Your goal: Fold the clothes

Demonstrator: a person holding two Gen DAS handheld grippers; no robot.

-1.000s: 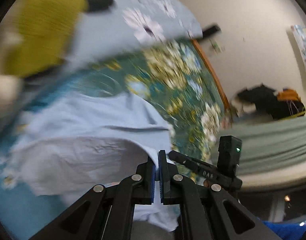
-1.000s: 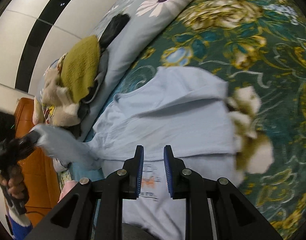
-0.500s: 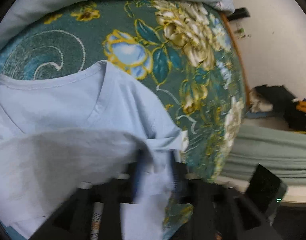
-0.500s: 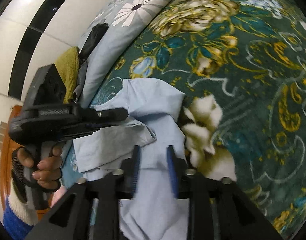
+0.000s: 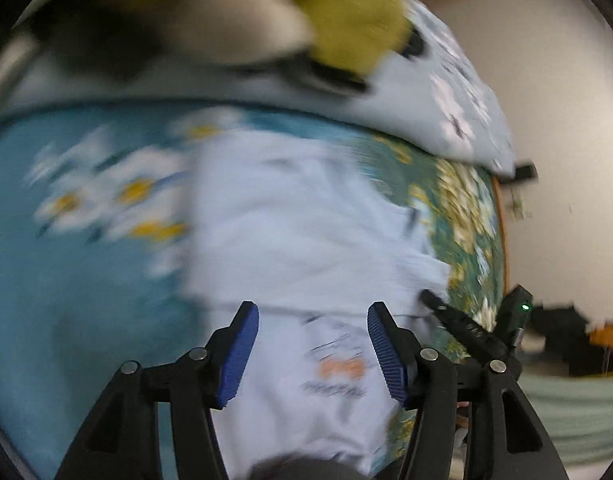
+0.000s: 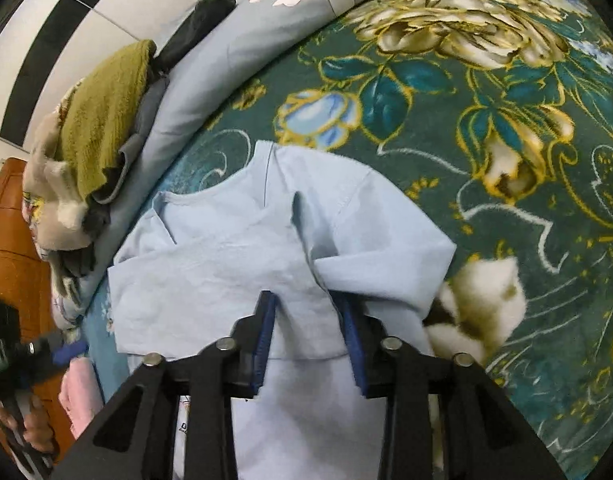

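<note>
Left gripper [image 5: 312,344] no longer pinches the light blue shirt [image 6: 266,240]: jaws now opening, nothing between them, sleeve dropped folded across the shirt's chest. Right gripper [image 6: 310,336] is lower, jaws closing around a fabric ridge near the shirt's folded right sleeve.

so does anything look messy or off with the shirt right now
Slightly. The light blue shirt has both sleeves folded in, but the one nearer the right gripper lies slanted, with a raised crease by the collar, so the fold is uneven. The clothes pile on the pillow is also heaped untidily.
</note>
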